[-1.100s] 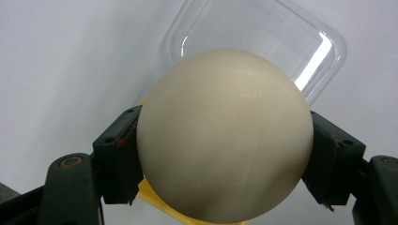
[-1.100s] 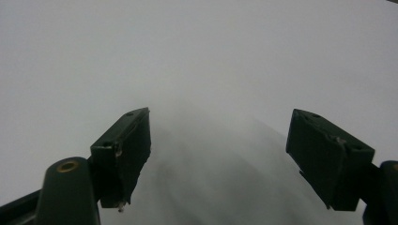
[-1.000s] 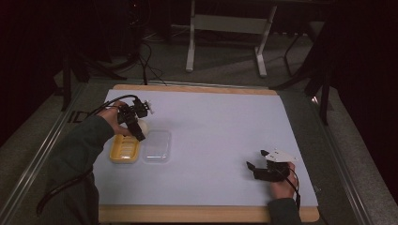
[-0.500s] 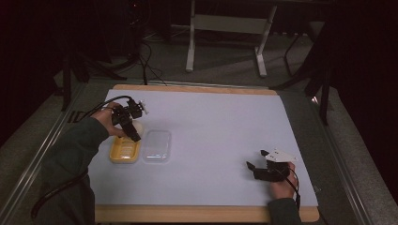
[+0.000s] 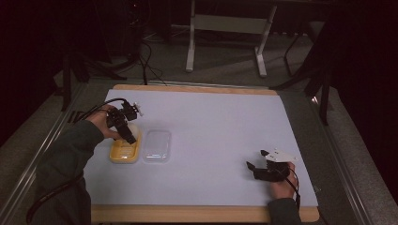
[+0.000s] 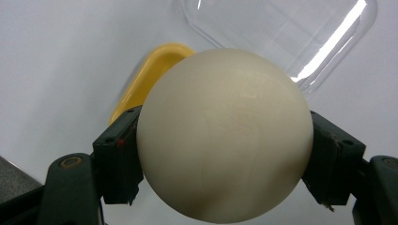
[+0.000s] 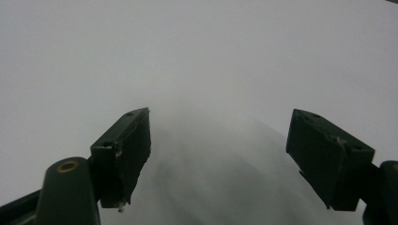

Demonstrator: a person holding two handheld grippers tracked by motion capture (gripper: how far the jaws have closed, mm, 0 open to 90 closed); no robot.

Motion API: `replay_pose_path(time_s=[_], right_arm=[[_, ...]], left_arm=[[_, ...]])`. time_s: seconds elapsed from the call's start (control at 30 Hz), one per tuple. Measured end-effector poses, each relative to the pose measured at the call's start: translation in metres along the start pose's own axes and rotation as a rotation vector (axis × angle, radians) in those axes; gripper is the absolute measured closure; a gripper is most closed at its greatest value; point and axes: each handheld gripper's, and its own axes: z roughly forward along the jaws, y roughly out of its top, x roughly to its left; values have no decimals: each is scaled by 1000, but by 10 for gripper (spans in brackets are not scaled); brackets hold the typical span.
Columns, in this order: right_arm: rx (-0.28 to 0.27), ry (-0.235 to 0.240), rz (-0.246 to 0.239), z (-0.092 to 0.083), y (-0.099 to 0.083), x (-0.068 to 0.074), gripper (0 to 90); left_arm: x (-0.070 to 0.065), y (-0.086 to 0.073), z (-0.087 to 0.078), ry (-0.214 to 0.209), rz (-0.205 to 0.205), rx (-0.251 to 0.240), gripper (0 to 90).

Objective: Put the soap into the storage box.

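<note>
Since a second ago my left hand has drifted a little toward the left edge of the table (image 5: 211, 112), and it now carries the cream ball over the yellow tray; my right hand has not moved. At the left of the high view, my left gripper (image 5: 129, 137) pinches the cream ball (image 6: 225, 133) firmly, one jaw on each side, right above the yellow tray (image 5: 123, 153). To do this step well, I judge I should lower the ball straight down until it rests in the tray and only then ease the jaws apart, so it cannot roll away. Just right of the tray lies the clear lid (image 5: 156, 146), flat on the table. Far right, my right gripper (image 5: 256, 165) rests near the table edge, jaws wide apart and holding nothing. Counted: one ball, one tray, one lid, two grippers.
</note>
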Motion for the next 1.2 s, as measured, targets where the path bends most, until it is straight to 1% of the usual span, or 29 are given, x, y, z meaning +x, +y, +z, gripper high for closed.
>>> replay_pose_path(time_s=[0.17,0.23,0.3,0.33,0.4,0.43,0.47,0.6,0.83,0.9,0.97,1.03,1.2], right_arm=[[0,0,0,0,0,0,220],[0,0,0,0,0,0,220],[0,0,0,0,0,0,220],[0,0,0,0,0,0,220],[0,0,0,0,0,0,220],[0,-1,0,0,0,0,220],[0,-1,0,0,0,0,220],[0,-1,-1,0,0,0,220],[0,0,-2,0,0,0,220],[0,-1,-2,0,0,0,220],[0,-1,-2,0,0,0,220],[0,-1,-3,0,0,0,220],[0,-1,-3,0,0,0,220]], left_arm=[[2,-5,2,-1,-5,7,258],[2,-8,3,-2,-9,5,258],[2,-10,4,-6,-22,1,258],[3,-11,4,-4,-17,9,257],[3,-13,6,-6,-26,6,258],[4,-14,6,-5,-23,8,258],[4,-15,7,-6,-30,4,258],[4,-18,8,-6,-36,6,258],[5,-20,12,-6,-34,5,257],[4,-20,14,-11,-37,6,257],[4,-20,17,-10,-31,6,258],[3,-20,20,-12,-38,1,258],[1,-17,27,-10,-29,6,257]])
